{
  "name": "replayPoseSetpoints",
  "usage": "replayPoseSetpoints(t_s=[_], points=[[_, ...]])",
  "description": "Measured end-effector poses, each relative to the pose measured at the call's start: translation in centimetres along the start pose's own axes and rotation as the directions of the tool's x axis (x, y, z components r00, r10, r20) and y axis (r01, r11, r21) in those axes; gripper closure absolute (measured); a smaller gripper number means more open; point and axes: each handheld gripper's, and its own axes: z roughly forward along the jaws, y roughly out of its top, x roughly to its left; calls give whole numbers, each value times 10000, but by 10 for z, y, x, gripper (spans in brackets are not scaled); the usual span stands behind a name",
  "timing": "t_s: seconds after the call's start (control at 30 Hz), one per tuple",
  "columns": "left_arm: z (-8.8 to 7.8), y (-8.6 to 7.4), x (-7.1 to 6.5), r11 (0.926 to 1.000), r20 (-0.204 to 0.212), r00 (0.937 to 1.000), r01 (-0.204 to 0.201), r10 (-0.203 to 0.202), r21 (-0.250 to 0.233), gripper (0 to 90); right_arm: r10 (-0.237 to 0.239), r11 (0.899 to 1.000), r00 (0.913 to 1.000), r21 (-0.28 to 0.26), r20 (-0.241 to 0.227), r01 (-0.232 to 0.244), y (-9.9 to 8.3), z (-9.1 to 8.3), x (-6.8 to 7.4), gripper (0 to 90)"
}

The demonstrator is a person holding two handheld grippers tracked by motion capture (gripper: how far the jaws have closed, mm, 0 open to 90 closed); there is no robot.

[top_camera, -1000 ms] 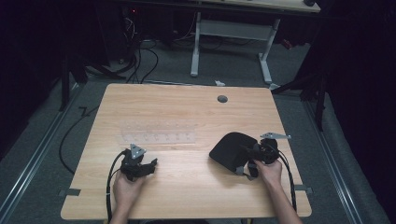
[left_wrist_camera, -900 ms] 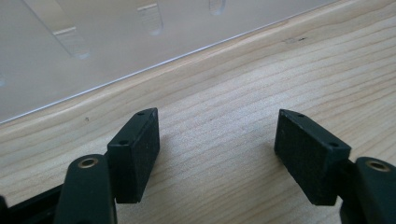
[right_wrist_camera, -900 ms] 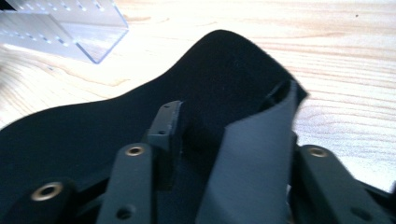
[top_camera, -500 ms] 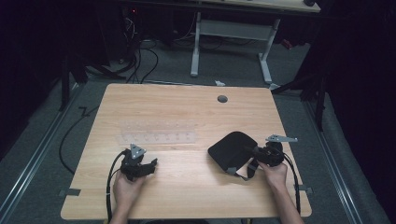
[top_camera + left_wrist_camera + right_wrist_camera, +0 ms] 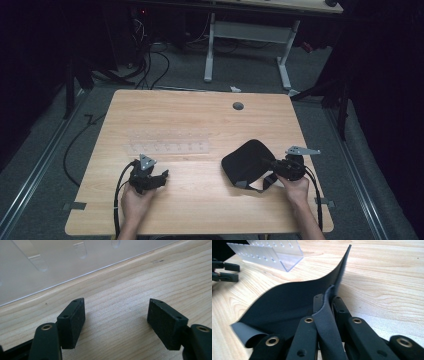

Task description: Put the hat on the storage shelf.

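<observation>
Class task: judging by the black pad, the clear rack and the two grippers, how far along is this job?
Done: the right gripper has just closed on the black pad's edge, which curls up off the table. In hand: that grip. Left: any move of the pad; the left gripper rests open, empty, beside the clear rack.

Light: bench (image 5: 200,120) brightly lit from above, room around it dark | Shadows: soft | Focus: high view slightly soft; gripper views sharp, mild glare upper left.

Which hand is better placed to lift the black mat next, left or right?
Right. The right claw is shut on the black mat edge. The left claw is open above bare table, apart from the mat.
</observation>
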Motion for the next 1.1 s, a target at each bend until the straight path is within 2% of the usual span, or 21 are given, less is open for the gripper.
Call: replayPoseSetpoints(t_s=[0.27,0.4,0.63,1.1], points=[[0,0,0,10000,3,10000,9,-9,-1,308,-211,9997,9996,-79,212,212,0,-12,11,843],[0,0,0,10000,6,10000,11,-11,-3,308,23,9993,9998,-378,186,-16,0,-18,13,844],[0,0,0,10000,50,10000,-40,40,59,292,287,9987,9995,-434,162,-280,0,-23,16,845],[4,1,-2,10000,-69,10000,-21,22,33,285,529,9949,9986,-861,16,-526,1,-35,38,845]])
